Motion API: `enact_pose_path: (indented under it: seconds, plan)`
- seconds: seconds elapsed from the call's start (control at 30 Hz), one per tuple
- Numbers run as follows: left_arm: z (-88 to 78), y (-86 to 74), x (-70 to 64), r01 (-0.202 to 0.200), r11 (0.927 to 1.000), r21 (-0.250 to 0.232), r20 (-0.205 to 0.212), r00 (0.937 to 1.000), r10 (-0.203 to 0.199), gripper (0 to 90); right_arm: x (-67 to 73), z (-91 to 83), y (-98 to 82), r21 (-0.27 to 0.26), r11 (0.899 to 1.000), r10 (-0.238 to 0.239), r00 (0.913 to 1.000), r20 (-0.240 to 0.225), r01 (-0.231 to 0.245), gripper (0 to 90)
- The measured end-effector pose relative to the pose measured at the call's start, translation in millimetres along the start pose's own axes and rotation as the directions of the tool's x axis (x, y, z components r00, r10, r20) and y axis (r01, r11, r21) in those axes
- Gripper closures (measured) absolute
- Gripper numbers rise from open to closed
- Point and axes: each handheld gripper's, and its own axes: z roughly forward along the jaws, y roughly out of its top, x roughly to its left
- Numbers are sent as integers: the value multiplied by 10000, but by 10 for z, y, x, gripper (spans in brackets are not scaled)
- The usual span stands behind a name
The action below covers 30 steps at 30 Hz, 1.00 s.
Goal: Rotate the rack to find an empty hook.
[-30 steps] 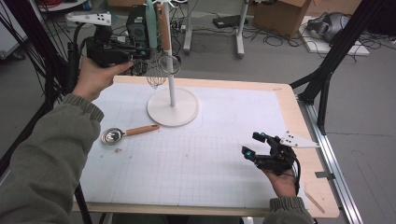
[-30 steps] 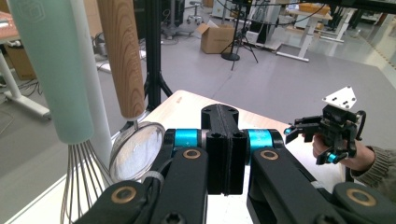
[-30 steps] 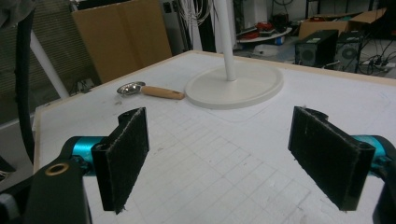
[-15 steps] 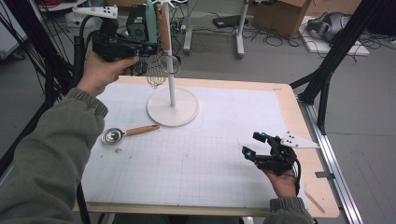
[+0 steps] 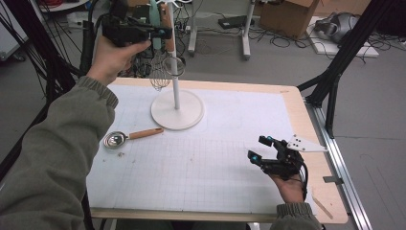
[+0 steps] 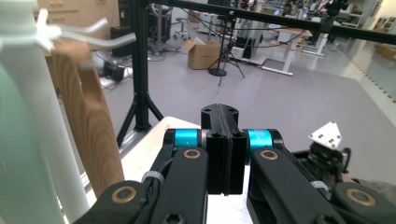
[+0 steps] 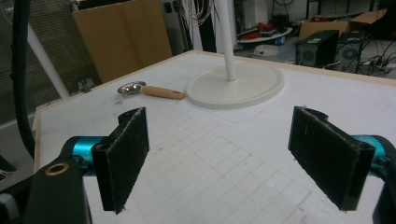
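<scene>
The setting is a robotics or motion-recording laboratory in a large open workshop hall. Indicators:

- A black frame of struts (image 5: 335,72) stands around the work table (image 5: 306,120), whose white mat carries a printed grid.
- Cables (image 5: 287,40) lie loose across the grey floor on the far side of the table.
- Cardboard boxes (image 5: 282,14) stand on the floor at the far right.
- The left gripper view looks into a wide hall with further tables (image 6: 299,46), stands and a cardboard box (image 6: 203,53).
- The right gripper view takes in computer towers (image 7: 327,49) on the floor beyond the table's far edge.
</scene>
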Motion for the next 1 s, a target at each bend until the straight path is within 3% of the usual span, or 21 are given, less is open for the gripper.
enact_pose_path:
  seconds: [0.3, 0.67, 1.0]
  plan:
    - [88, 104, 122, 293, 9987, -406, -182, 9994, -300, 896, -33, 1, -36, 77, 9999, 98, 10000, 6, -99, 192]
    - [29, 112, 199, 402, 9952, -893, -908, 9947, -483, 896, -37, -12, -45, 10, 9999, 115, 9999, 28, -115, 192]
    - [-7, 103, 258, 494, 9932, -1054, -1190, 9910, -619, 896, -42, -22, -44, -26, 9999, 140, 9999, 48, -140, 193]
